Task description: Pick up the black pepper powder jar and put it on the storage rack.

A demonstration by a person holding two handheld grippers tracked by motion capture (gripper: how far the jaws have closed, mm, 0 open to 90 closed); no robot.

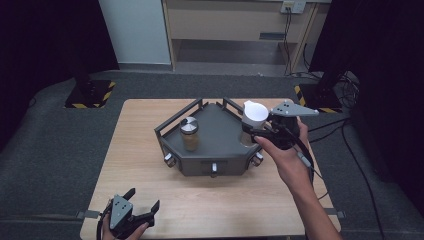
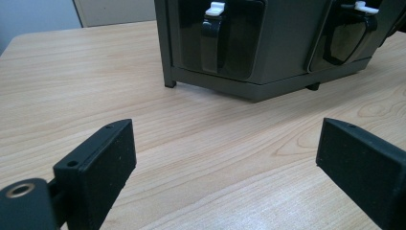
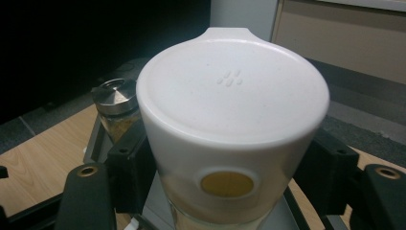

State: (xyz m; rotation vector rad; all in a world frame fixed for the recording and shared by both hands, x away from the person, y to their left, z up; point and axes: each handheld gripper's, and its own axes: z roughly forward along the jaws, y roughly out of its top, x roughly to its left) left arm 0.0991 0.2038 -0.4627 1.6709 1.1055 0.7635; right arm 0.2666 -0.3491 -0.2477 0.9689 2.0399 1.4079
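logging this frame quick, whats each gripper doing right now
Left gripper: open, holding nothing, low over the table.
Right gripper: closed on the white-lidded jar.

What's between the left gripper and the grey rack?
Nothing: only bare wooden table. The left gripper view shows open tabletop from the left gripper up to the grey rack; the high view agrees.

A recording lab or studio: black curtains close off both sides of the frame, hazard-striped stand bases sit on grey carpet at upper left and right, cables trail at right, around a small wooden worktop at centre.
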